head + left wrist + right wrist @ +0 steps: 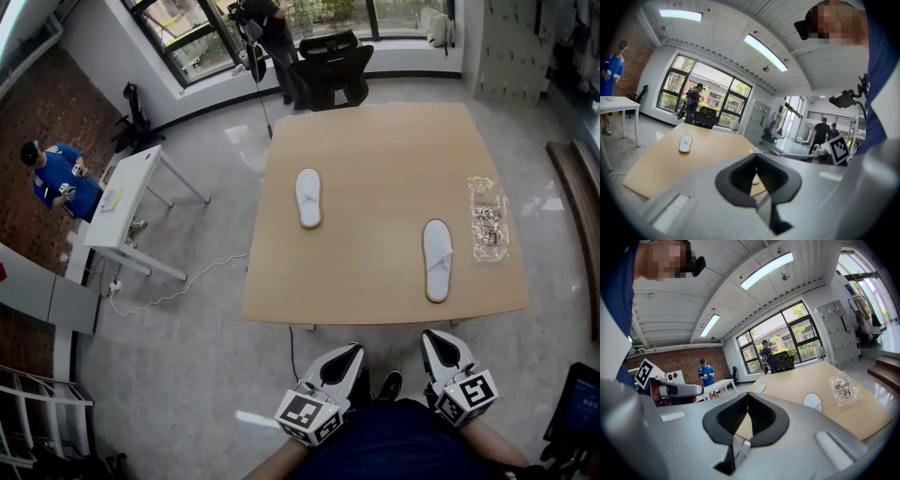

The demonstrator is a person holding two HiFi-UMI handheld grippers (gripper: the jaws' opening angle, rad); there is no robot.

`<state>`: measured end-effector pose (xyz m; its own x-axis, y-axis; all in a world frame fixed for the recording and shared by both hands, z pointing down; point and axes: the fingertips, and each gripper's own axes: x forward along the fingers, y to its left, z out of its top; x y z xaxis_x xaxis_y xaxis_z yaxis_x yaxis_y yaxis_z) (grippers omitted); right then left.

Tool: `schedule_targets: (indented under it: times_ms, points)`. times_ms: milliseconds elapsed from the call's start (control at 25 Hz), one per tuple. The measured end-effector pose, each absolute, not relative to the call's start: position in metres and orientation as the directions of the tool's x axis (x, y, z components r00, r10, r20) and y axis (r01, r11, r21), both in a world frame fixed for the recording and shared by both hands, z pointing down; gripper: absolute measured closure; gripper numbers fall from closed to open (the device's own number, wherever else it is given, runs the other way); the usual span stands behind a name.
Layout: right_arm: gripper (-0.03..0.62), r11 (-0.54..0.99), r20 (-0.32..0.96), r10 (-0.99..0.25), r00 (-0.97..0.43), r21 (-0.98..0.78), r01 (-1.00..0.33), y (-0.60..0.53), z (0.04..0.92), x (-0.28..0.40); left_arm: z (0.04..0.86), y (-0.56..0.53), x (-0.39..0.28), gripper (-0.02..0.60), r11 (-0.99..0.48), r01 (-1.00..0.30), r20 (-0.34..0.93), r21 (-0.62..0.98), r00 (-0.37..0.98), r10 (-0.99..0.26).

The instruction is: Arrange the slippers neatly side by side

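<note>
Two white slippers lie apart on the wooden table (pixel 375 150). One slipper (pixel 308 197) rests at the centre left, toes away from me; the same slipper (pixel 685 143) shows in the left gripper view. The other slipper (pixel 437 259) lies nearer the front right edge and shows as a white oval (pixel 812 401) in the right gripper view. My left gripper (pixel 343 361) and right gripper (pixel 441 349) are held close to my body, below the table's front edge. Both are shut with nothing between the jaws.
A clear plastic bag (pixel 487 218) lies right of the near slipper. A black office chair (pixel 334 67) and a person stand beyond the table's far edge. A small white table (pixel 127 197) and another person in blue (pixel 56 178) are at the left.
</note>
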<state>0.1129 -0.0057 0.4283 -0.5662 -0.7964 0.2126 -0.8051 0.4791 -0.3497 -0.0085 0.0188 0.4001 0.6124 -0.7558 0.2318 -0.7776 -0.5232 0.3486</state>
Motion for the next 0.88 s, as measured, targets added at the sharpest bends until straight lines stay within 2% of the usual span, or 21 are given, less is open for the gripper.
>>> schedule_targets:
  times_ms: [240,880]
  points:
    - [0.583,0.439,0.207,-0.829,-0.520,-0.334,-0.834,-0.039,0.428,0.113,0.404,-0.023,-0.010,0.578,-0.598,-0.725,0.200,0.342,0.678,-0.707]
    - [0.583,0.344,0.258,-0.867,-0.427,-0.311,-0.886,-0.108,0.425,0.081,0.407,-0.108,-0.048,0.578,-0.646,-0.646,0.160,0.407,0.747,-0.645]
